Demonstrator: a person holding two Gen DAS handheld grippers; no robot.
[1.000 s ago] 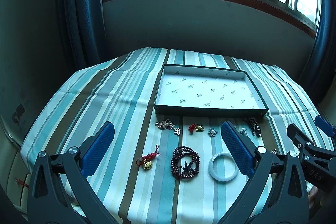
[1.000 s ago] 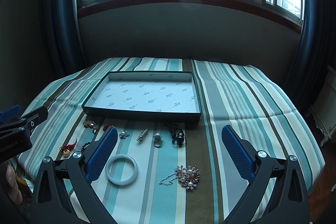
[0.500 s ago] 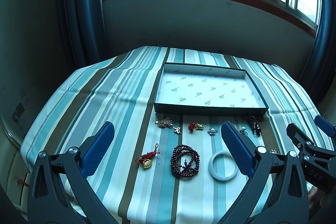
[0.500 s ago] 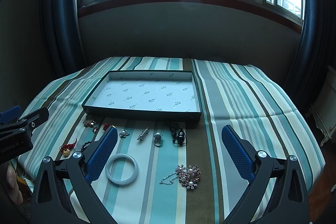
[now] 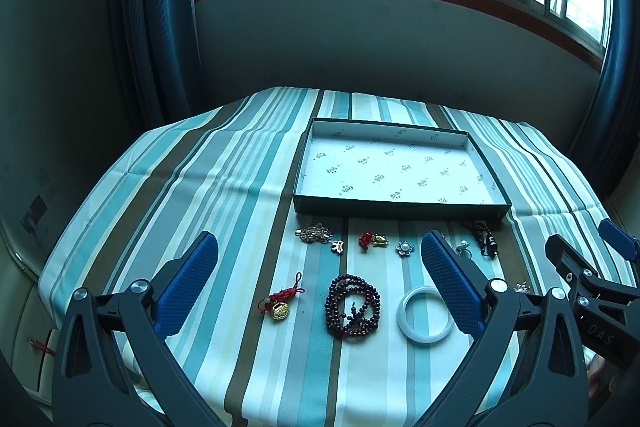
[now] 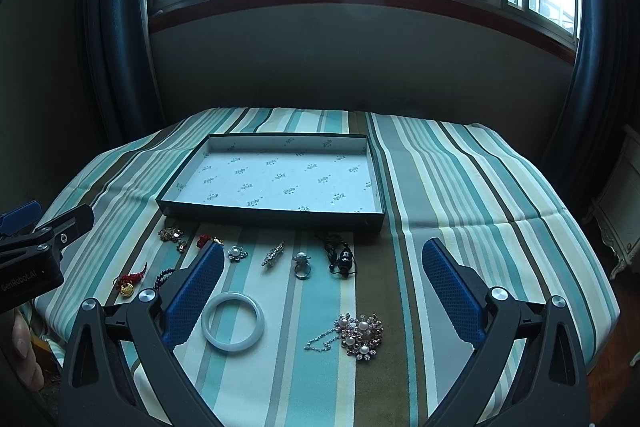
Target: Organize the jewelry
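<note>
I held the left gripper (image 5: 320, 283) above the near edge of the table, its blue fingers (image 5: 188, 281) spread wide with nothing between them. Seen past them, the dark bead bracelet (image 5: 353, 307) lay on the striped cloth (image 5: 224, 187) almost midway between the fingers, with the red-corded gold charm (image 5: 280, 303) just to its left and the white bangle (image 5: 426, 313) to its right, partly behind the right finger.

The right gripper (image 6: 322, 287) was spread wide too, and gripped nothing. In its view the white bangle (image 6: 233, 321) sat just beside the left finger (image 6: 194, 293), and the pearl brooch (image 6: 360, 335) with its thin chain lay between the fingers, nearer me than the rest.

Farther off ran a row of small pieces: a bronze-coloured cluster (image 6: 171, 235), a red and gold charm (image 5: 373, 239), a pearl flower (image 6: 237, 253), a slim sparkly clip (image 6: 273, 253), a ring (image 6: 302, 264) and a black corded pendant (image 6: 341, 257).

Beyond that row stood the shallow tray (image 6: 272, 217), lined with printed paper, holding no jewelry. Every piece rested on the cloth outside it, on my side of its front wall.
</note>
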